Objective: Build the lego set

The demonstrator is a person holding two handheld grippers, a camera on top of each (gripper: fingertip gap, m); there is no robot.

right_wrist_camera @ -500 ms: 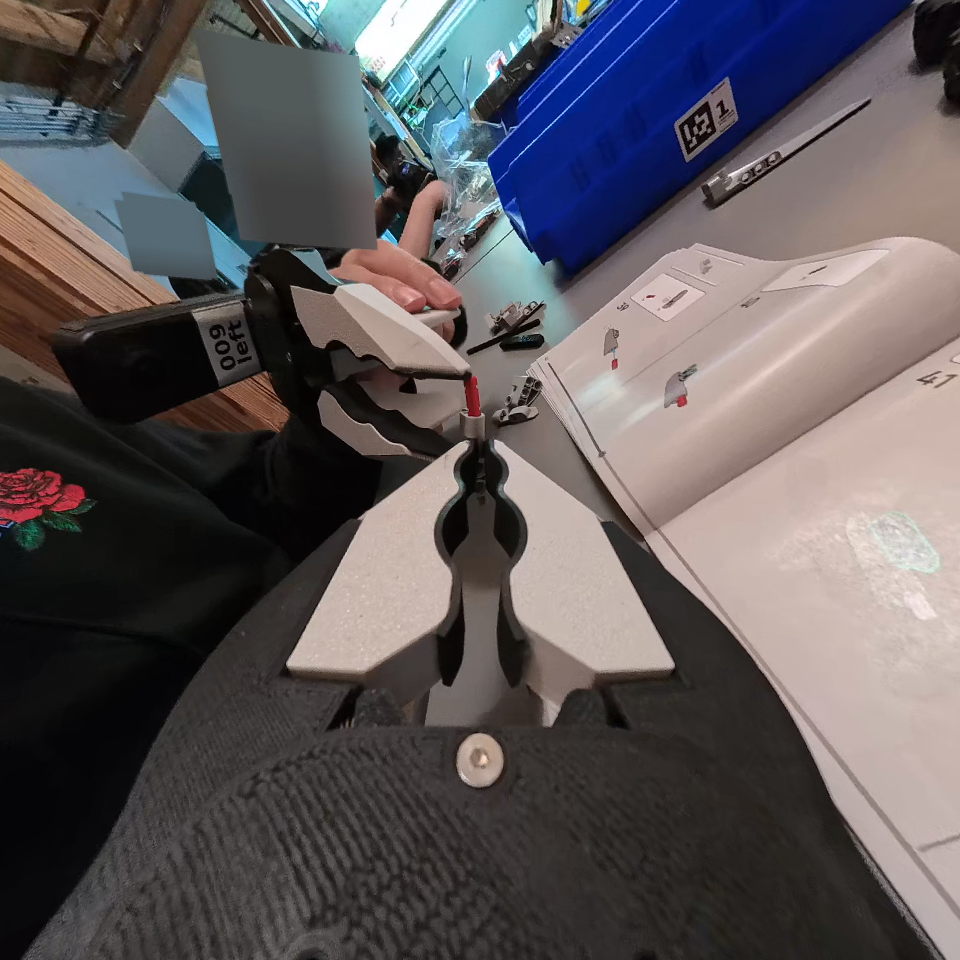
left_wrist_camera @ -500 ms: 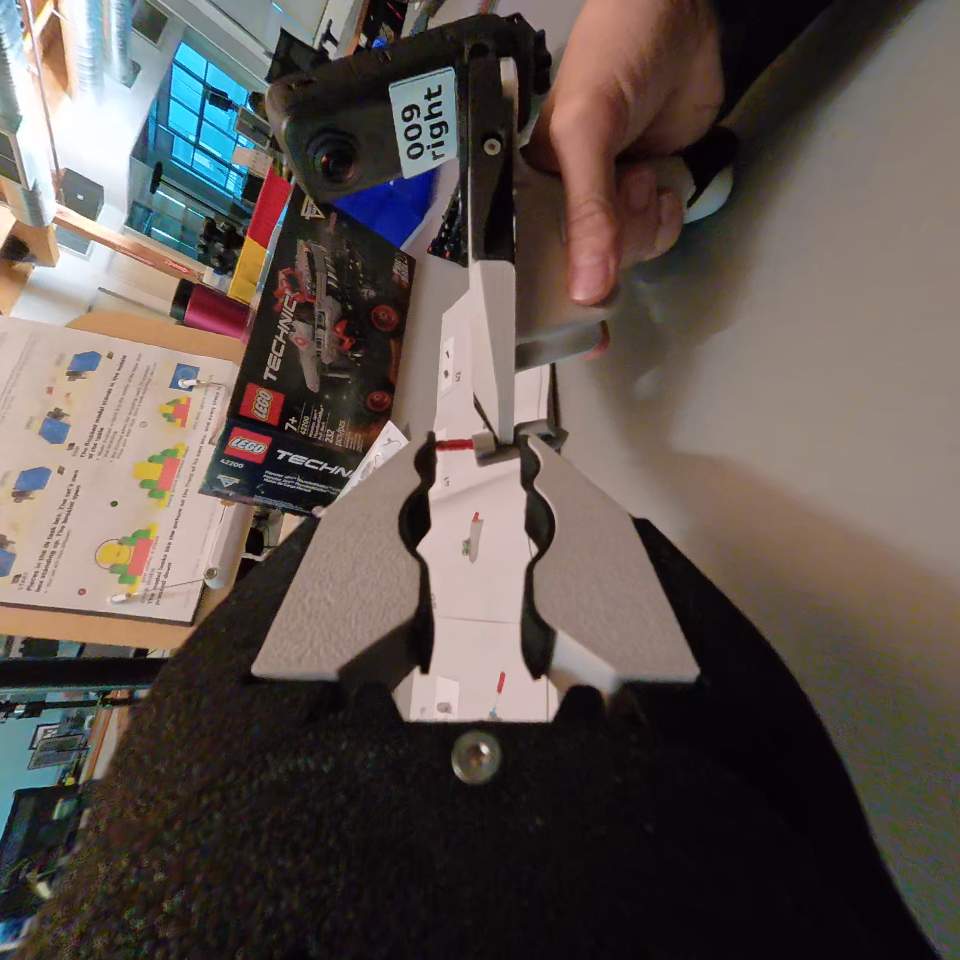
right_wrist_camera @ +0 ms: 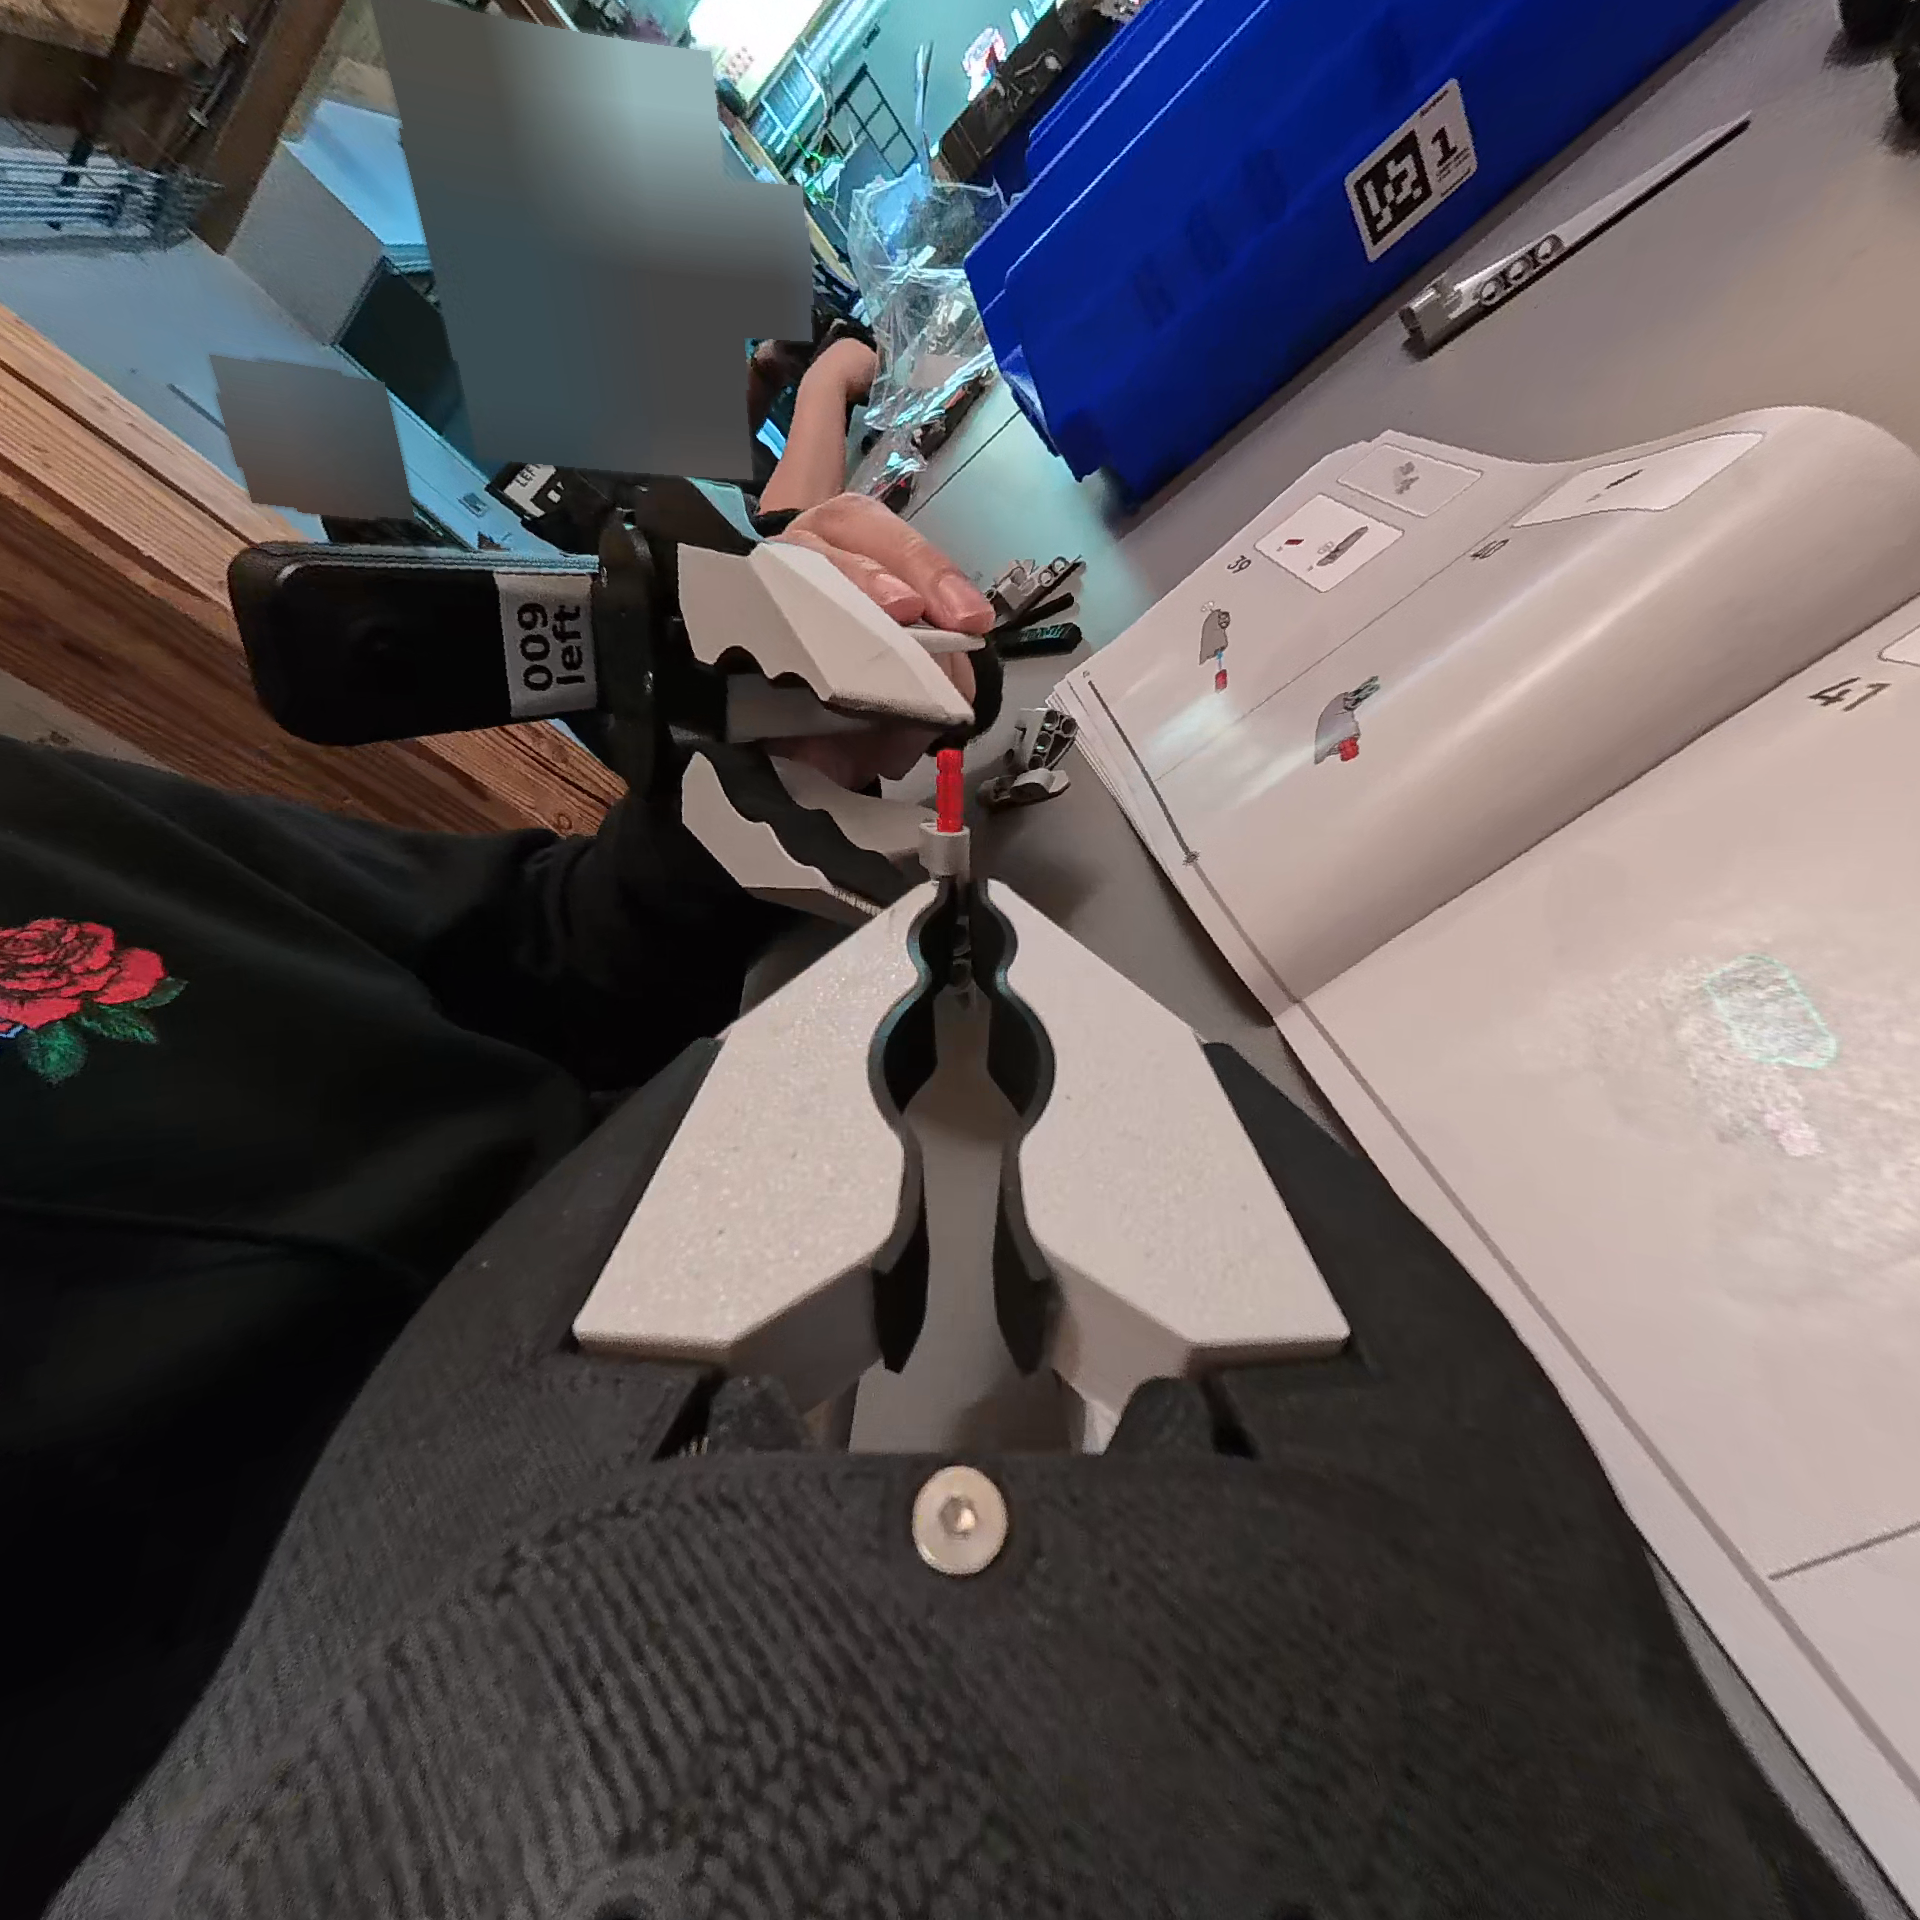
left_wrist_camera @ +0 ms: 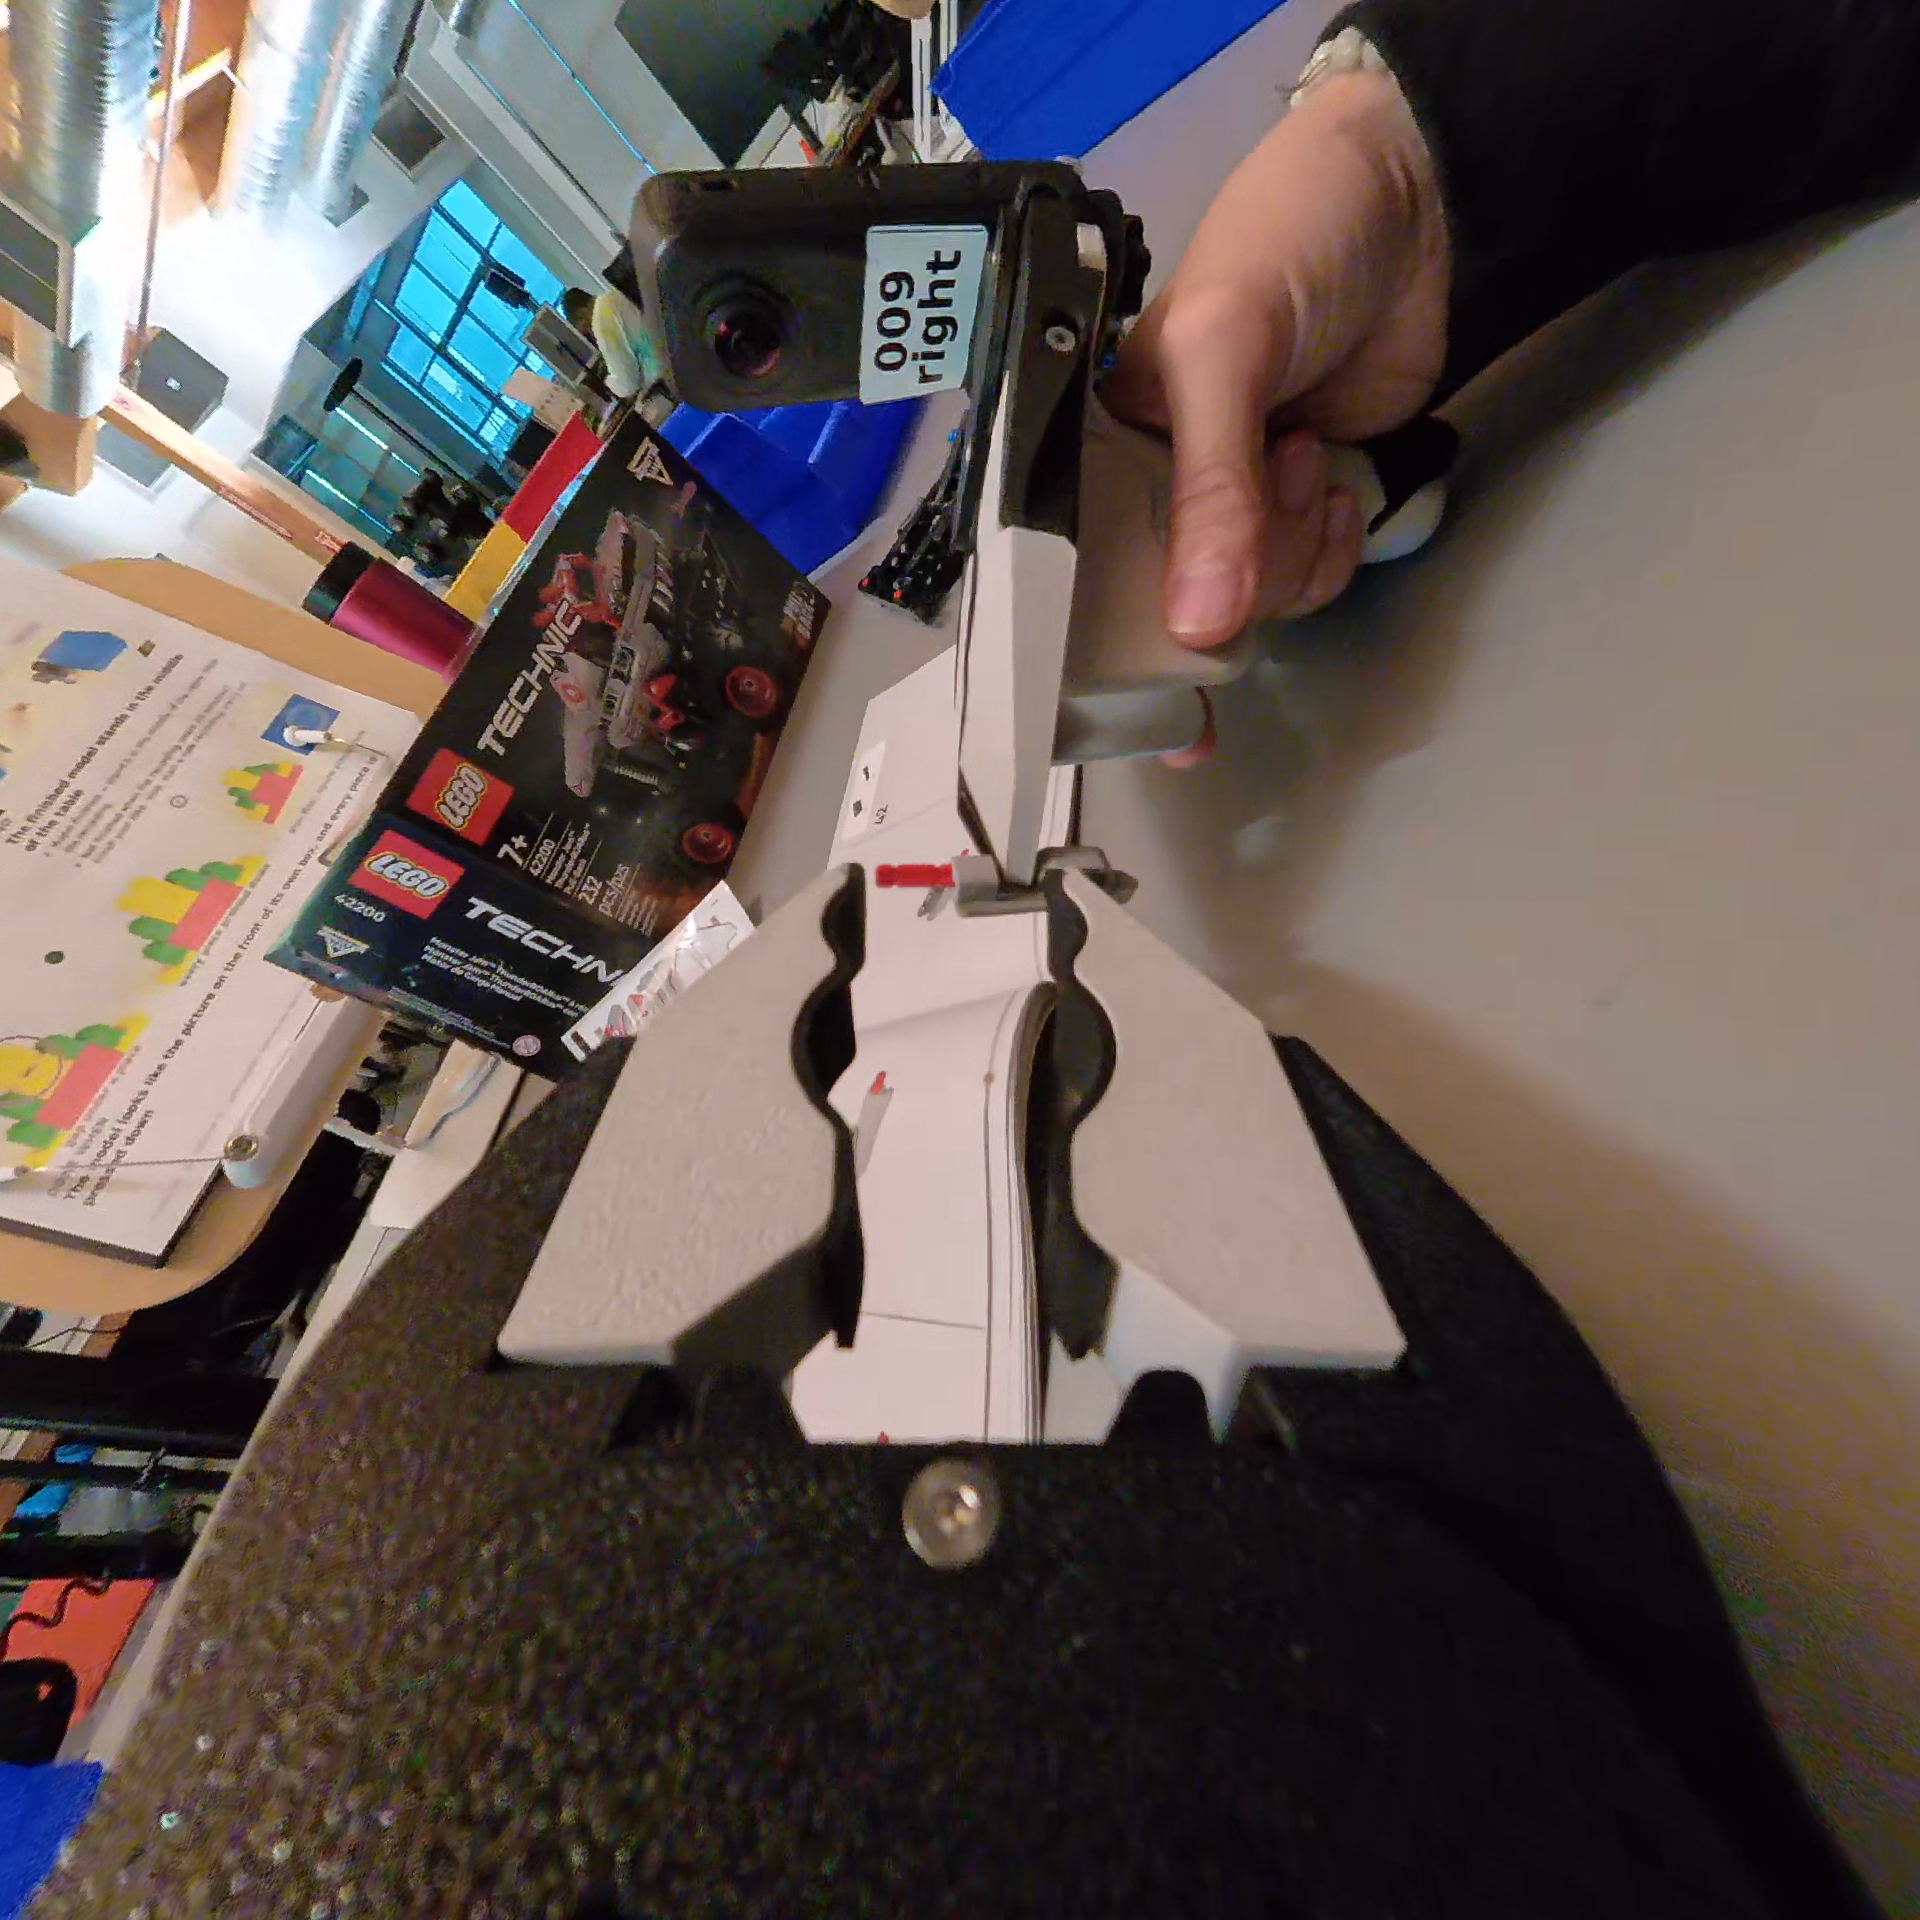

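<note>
grey surface (left_wrist_camera: 1558,831) at 3 o'clock; blue-lit windows (left_wrist_camera: 436,312) at 10 o'clock; wooden beam (right_wrist_camera: 156,582) at 9.

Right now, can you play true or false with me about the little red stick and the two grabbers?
1. The right gripper is shut on the grey piece with the red pin in it. True.
2. The left gripper is shut. False: its jaws stand open.
3. The instruction booklet lies open on the table. True.
4. The red pin lies flat on the table. False: it sticks out of the held grey piece.
</note>
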